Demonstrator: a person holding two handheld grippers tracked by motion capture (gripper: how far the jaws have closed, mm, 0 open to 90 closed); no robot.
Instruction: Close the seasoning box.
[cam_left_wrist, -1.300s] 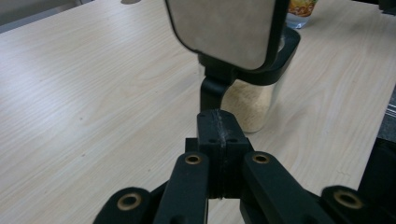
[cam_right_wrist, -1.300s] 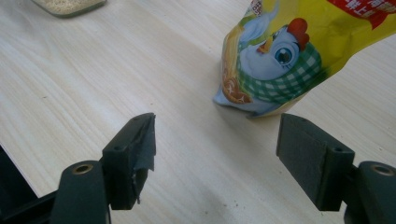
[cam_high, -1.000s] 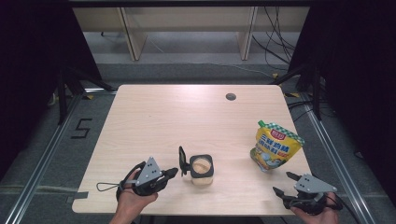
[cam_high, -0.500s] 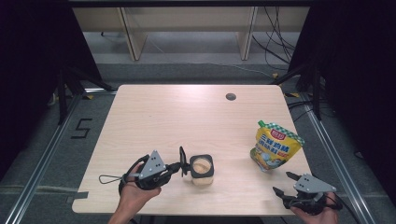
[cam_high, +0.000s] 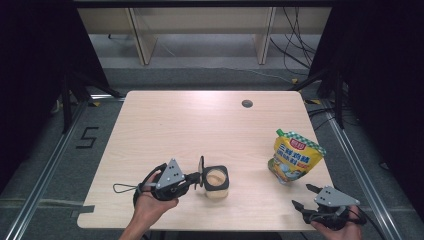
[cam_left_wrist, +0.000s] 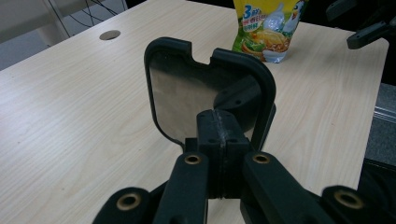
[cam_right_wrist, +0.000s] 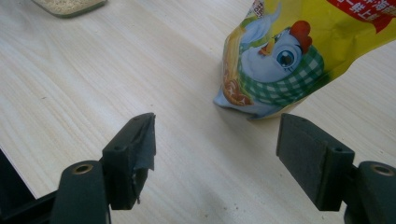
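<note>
The black lid stands on edge, hinged open at the left side of the square jar, near the front edge of the desk. The jar holds a pale granular filling. The left claw is closed on the lid's lower edge; in the left gripper view the jaws meet flush around the lid, whose grey inner face turns toward the camera. The left hand holds this claw from the near side. To the right, well apart from the jar, a yellow pouch stands upright. The right claw sits near the desk's front right corner, jaws spread wide and empty, pointing at the pouch.
</note>
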